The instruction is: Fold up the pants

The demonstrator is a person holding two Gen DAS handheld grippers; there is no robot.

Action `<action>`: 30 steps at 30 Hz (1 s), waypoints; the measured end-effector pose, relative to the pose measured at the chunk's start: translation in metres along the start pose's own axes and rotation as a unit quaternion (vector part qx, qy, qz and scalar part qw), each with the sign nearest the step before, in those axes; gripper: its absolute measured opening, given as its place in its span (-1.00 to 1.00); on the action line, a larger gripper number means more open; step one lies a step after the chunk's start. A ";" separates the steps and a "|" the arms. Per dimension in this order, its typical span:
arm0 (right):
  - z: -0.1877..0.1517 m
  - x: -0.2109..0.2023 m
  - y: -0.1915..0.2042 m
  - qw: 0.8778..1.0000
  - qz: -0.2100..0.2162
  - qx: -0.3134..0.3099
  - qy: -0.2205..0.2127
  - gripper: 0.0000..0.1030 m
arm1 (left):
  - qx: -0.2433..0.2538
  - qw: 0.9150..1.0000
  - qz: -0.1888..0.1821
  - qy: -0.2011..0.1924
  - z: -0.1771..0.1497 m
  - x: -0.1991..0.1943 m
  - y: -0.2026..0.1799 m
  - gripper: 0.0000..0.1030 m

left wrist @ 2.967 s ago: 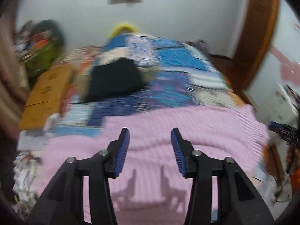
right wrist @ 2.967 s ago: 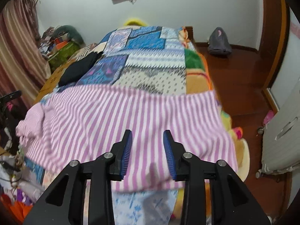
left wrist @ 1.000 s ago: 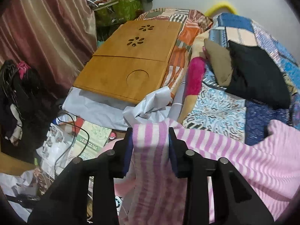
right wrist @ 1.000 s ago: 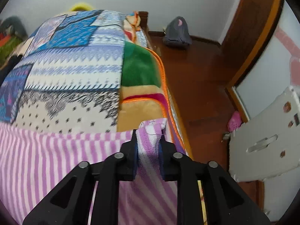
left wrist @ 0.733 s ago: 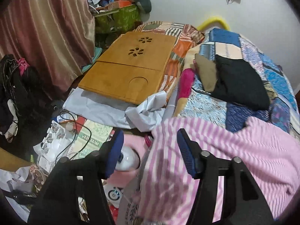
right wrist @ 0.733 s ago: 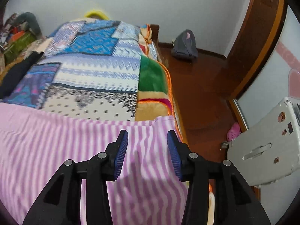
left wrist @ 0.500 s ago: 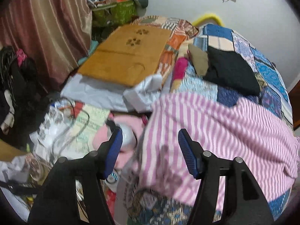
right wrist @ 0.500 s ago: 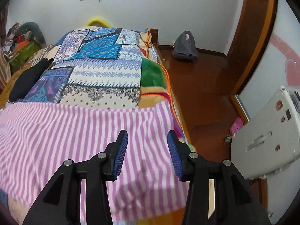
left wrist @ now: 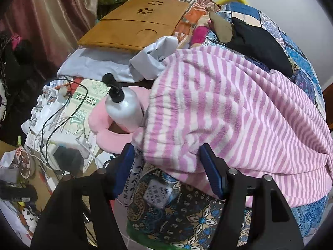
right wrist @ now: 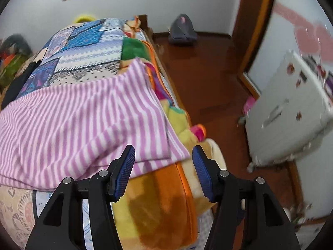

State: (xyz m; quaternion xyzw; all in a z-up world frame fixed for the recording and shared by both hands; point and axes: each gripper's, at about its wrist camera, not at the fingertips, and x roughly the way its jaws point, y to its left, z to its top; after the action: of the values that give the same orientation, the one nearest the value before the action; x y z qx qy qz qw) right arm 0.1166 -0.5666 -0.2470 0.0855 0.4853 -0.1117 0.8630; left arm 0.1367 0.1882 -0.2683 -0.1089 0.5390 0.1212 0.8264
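In the left wrist view, the left gripper (left wrist: 169, 169) hangs over the near edge of the bed, its jaws spread apart with nothing pinched; they have narrowed a little in the last moment. The pink-and-white striped pants (left wrist: 218, 108) lie draped across the patchwork bedspread (left wrist: 299, 62), one bunched end falling just ahead of the blue pads (left wrist: 210, 170) (the cloth is in line with the gap, yet the pads do not press it). Beside that end, off the bed's side, stand a white pump bottle (left wrist: 122, 106) and a pink cushion (left wrist: 108, 131), with a wooden lap tray (left wrist: 135, 25) farther back and a black garment (left wrist: 258, 43) on the quilt beyond the pants. In the right wrist view, the right gripper (right wrist: 163, 167) also stands parted and empty, its jaws having just been opening. The other end of the pants (right wrist: 83, 114) lies flat on the bed, its corner reaching toward the gap between the fingers, above an orange and yellow blanket (right wrist: 164, 204). To the right lies the wooden floor (right wrist: 208, 79).
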 end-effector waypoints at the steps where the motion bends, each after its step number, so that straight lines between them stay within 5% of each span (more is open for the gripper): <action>1: -0.001 0.003 -0.002 1.000 0.006 0.009 0.001 0.04 | 0.000 1.000 -0.005 0.002 0.001 0.002 -0.002 0.02; 7: 0.003 0.028 0.009 0.999 0.031 0.009 0.006 0.03 | 0.008 1.000 0.014 -0.007 0.000 0.003 -0.010 -0.25; 10: 0.001 0.045 0.014 1.000 0.023 0.006 0.019 -0.42 | 0.011 1.000 0.024 -0.017 0.001 -0.001 -0.011 -0.36; 14: -0.002 0.047 0.010 0.999 0.027 0.024 0.007 -0.72 | 0.008 0.999 0.035 -0.030 0.002 -0.008 -0.011 -0.39; 30: 0.021 -0.004 -0.006 0.996 -0.048 -0.001 -0.080 -0.81 | 0.007 0.993 0.043 -0.111 0.023 -0.070 -0.001 -0.51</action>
State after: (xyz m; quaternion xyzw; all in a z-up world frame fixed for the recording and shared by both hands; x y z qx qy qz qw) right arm 0.1304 -0.5772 -0.2331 0.0523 0.4187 -0.1587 0.8926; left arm 0.1301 0.1890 -0.1951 -0.0660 0.4486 0.1642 0.8760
